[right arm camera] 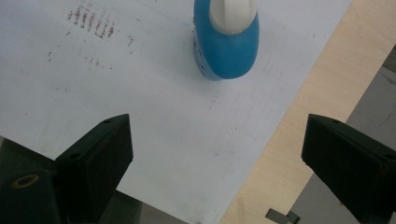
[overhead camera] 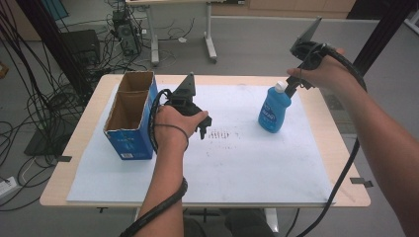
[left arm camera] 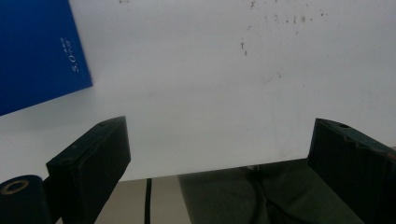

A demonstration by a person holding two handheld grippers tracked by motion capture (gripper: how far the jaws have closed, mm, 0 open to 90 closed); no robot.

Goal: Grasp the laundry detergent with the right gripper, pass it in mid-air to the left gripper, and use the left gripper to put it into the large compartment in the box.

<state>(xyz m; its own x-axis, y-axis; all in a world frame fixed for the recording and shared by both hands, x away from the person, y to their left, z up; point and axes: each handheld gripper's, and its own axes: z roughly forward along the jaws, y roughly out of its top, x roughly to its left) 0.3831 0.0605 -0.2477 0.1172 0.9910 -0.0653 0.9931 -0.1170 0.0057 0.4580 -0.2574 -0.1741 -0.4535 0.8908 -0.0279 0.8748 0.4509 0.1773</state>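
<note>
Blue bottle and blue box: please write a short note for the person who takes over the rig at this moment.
Left gripper: open, holds nothing, hovers over the white sheet just right of the blue box.
Right gripper: open, holds nothing, raised above and behind the blue bottle.
Bottle: upright on the sheet's right part, white cap on, not touched.
Box: open at the top, two compartments, both look empty, on the table's left part.
Done: nothing gripped yet.
Left: probably grasp the bottle with the right gripper; the box may be its place.
</note>
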